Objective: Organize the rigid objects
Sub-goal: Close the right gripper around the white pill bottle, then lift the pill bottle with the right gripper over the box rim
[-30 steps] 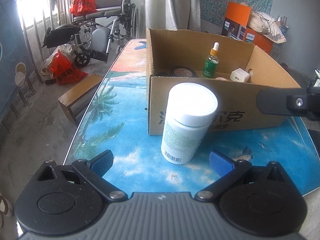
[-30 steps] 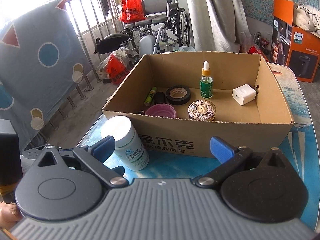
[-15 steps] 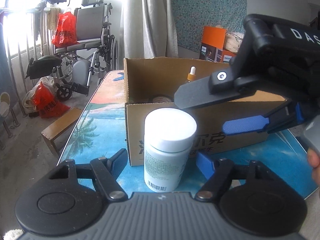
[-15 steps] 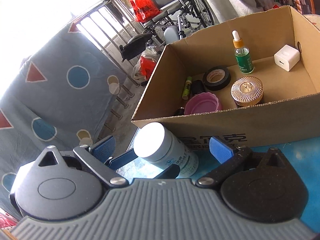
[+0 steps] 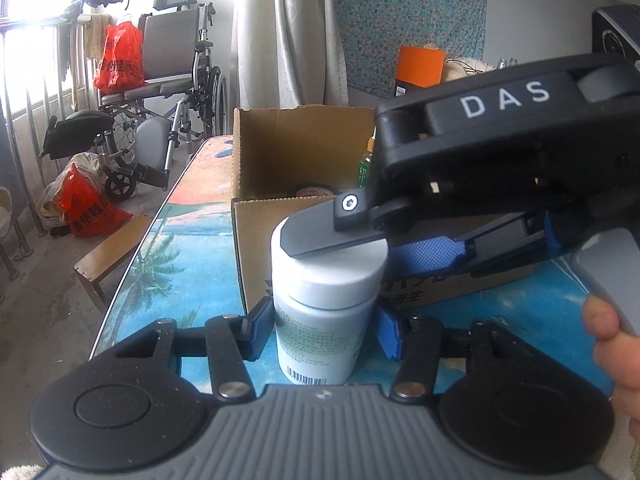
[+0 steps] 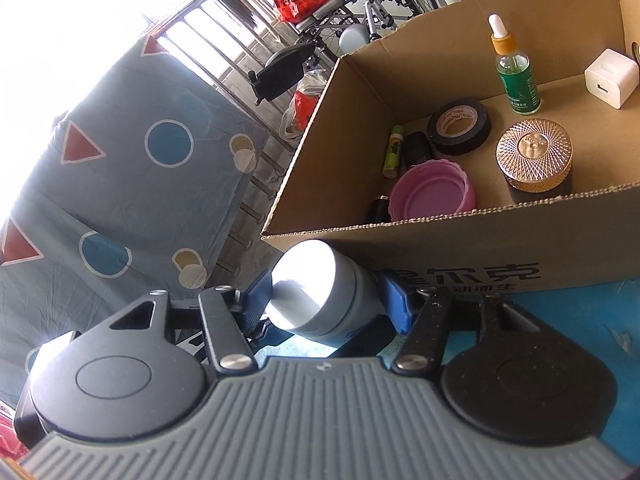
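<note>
Just in front of the cardboard box [image 5: 256, 236], both the left gripper [image 5: 326, 326] and right gripper [image 6: 328, 300] have just closed from wide onto the white bottle [image 5: 324, 312], body and cap, likely readying it for boxing.

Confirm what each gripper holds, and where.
Both on the white bottle: left gripper on its body, right gripper on its cap; both closed in just now.

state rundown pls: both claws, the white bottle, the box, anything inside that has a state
left claw: shut on white bottle's body, just closed in
right claw: shut on bottle's cap, just closed in
white bottle: upright, capped
cardboard box: open-topped
dropper bottle: upright, capped
tape roll: lying flat
</note>
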The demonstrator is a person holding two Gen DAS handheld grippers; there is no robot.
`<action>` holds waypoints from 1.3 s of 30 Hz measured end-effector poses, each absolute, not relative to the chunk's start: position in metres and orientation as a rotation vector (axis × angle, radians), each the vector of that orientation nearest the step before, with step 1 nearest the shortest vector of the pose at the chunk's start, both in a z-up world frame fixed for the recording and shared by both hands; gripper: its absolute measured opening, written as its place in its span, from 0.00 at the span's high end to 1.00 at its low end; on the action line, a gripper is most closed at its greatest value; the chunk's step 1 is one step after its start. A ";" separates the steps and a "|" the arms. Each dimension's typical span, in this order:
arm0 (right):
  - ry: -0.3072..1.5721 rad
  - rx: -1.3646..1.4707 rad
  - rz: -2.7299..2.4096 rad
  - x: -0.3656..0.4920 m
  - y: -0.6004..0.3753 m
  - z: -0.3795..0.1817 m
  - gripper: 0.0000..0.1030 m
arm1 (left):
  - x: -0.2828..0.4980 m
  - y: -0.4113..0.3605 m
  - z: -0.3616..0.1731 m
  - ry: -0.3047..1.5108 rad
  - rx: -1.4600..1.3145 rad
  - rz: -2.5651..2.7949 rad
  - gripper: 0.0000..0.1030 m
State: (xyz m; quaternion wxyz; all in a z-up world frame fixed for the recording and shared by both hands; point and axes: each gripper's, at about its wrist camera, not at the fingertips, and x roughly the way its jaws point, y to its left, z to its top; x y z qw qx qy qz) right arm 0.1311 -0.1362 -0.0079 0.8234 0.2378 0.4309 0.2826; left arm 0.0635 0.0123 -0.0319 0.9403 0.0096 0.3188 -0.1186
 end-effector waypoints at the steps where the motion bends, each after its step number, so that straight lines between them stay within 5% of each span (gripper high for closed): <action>1: 0.917 0.507 0.602 0.130 -0.137 -0.008 0.46 | 0.062 0.012 -0.031 0.655 0.016 -0.244 0.48; 16: 0.725 0.440 0.717 0.081 -0.148 0.084 0.42 | 0.022 -0.009 0.061 0.504 0.140 -0.224 0.48; 26: 0.584 0.347 0.627 0.105 -0.206 0.156 0.35 | 0.083 -0.064 0.108 0.448 0.113 -0.382 0.48; 39: 0.822 0.516 0.433 0.191 -0.317 0.061 0.32 | 0.183 -0.135 0.047 0.654 0.052 -0.535 0.48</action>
